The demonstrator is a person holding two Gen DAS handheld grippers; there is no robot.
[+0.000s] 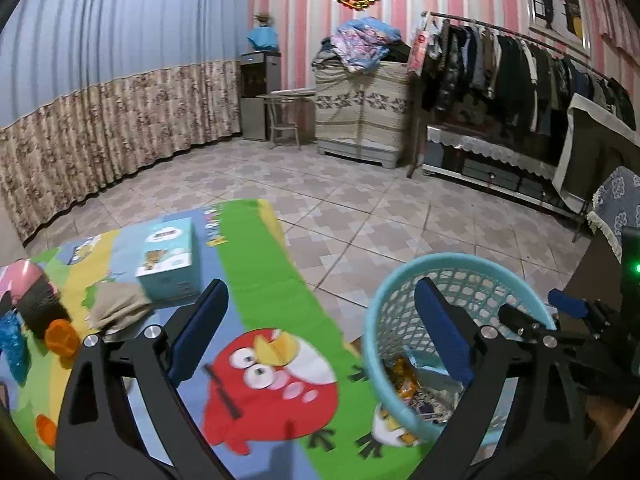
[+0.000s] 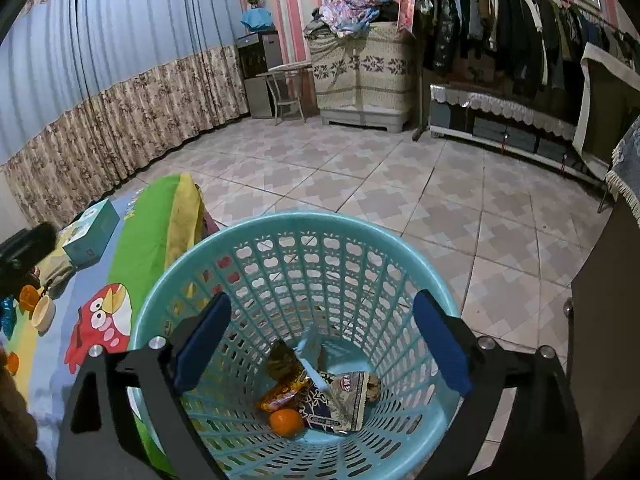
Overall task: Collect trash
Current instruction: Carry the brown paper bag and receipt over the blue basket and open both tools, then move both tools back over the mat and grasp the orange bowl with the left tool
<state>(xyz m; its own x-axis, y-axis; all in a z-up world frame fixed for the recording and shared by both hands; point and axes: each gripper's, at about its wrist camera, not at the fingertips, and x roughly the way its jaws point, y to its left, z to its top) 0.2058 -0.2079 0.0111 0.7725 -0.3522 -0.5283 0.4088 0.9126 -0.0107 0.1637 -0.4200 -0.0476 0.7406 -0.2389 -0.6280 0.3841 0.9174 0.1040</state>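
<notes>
A light blue mesh basket (image 2: 256, 228) stands at the right edge of a cartoon-print table cover (image 1: 276, 280). Inside it lie snack wrappers (image 2: 340, 396) and an orange fruit (image 2: 286, 422). My right gripper (image 2: 320, 340) is open and empty, right above the basket's mouth. My left gripper (image 1: 320, 328) is open and empty above the cover, left of the basket (image 1: 452, 260). The right gripper shows at the right of the left wrist view (image 1: 568, 308). A crumpled beige thing (image 1: 116, 304), orange pieces (image 1: 62, 338) and a blue wrapper (image 1: 14, 350) lie at the cover's left.
A teal tissue box (image 1: 170, 260) stands on the cover beyond the beige thing. A pink and black object (image 1: 28, 292) sits at the far left. Tiled floor (image 2: 360, 184) lies beyond, with a curtain, cabinets and a clothes rack at the walls.
</notes>
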